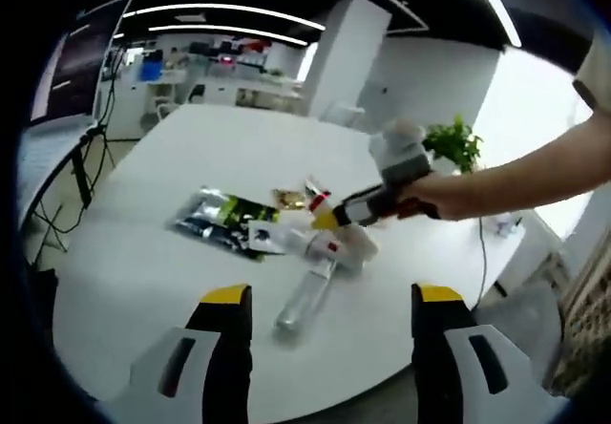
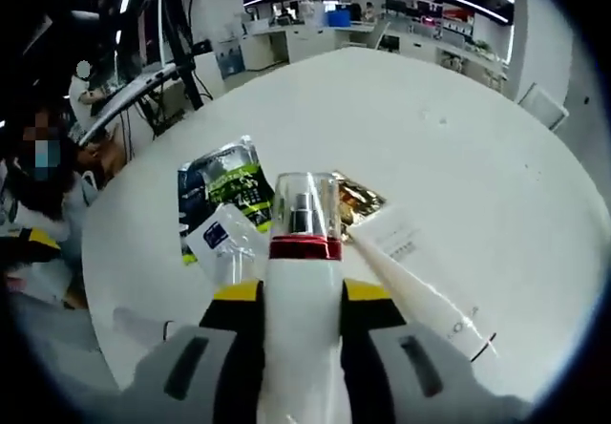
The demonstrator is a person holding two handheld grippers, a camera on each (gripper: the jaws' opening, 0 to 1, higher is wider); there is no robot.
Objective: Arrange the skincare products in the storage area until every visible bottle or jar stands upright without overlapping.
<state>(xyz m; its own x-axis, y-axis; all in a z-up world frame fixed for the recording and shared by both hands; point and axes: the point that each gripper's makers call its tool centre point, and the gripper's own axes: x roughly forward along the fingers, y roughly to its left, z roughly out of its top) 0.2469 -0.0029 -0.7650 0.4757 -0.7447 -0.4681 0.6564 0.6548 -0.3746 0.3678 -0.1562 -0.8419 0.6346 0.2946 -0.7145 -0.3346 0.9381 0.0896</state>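
Note:
My right gripper (image 2: 301, 302) is shut on a white bottle (image 2: 302, 338) with a red band and a clear cap, which points away from me over the table. In the left gripper view the right gripper (image 1: 329, 223) reaches in from the right, holding that white bottle (image 1: 334, 248) low over the pile. A clear bottle (image 1: 305, 300) lies on its side just ahead of my left gripper (image 1: 334, 298), which hangs open above the table's near edge. A white tube (image 2: 420, 273) lies flat to the right of the held bottle.
On the round white table (image 1: 172, 157) lie a dark green sachet (image 2: 224, 187), a white sachet (image 2: 224, 238) and a gold sachet (image 2: 359, 198). A person's arm (image 1: 520, 176) crosses from the right. A potted plant (image 1: 453, 142) stands beyond the table.

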